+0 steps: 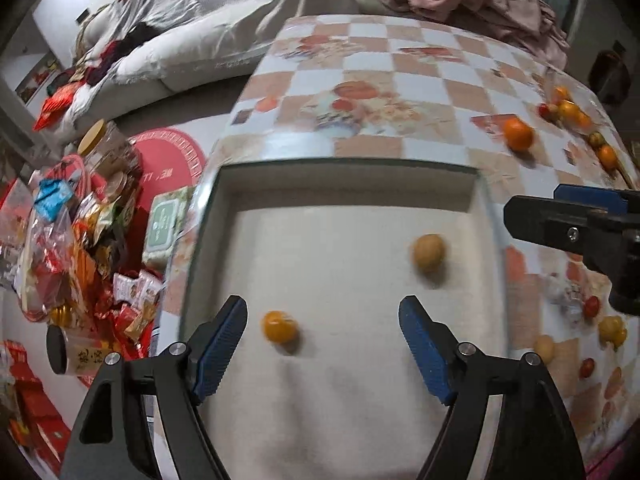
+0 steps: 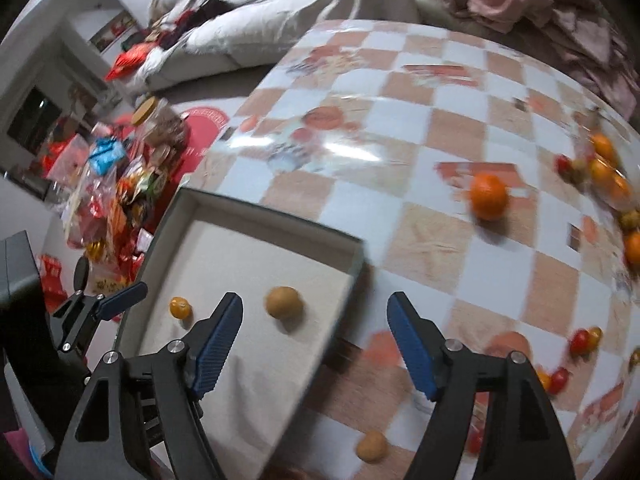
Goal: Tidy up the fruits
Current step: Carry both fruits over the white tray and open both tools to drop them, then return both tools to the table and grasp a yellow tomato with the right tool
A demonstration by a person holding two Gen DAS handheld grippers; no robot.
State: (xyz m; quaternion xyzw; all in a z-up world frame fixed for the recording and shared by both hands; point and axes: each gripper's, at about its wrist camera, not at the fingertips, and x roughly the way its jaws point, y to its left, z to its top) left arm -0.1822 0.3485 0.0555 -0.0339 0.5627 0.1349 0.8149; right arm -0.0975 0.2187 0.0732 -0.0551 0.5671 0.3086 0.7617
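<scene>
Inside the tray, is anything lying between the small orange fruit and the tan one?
No. In the left wrist view, only bare pale liner lies between the small orange fruit and the tan fruit inside the tray.

The left tool [image 1: 322, 322], black-framed with blue ribbed pads, points steeply downward, its jaws spread wide and gripping nothing. The right tool [image 2: 314, 316], of the same build, also tilts steeply down, jaws wide apart and empty; it sits just right of the left one.
</scene>
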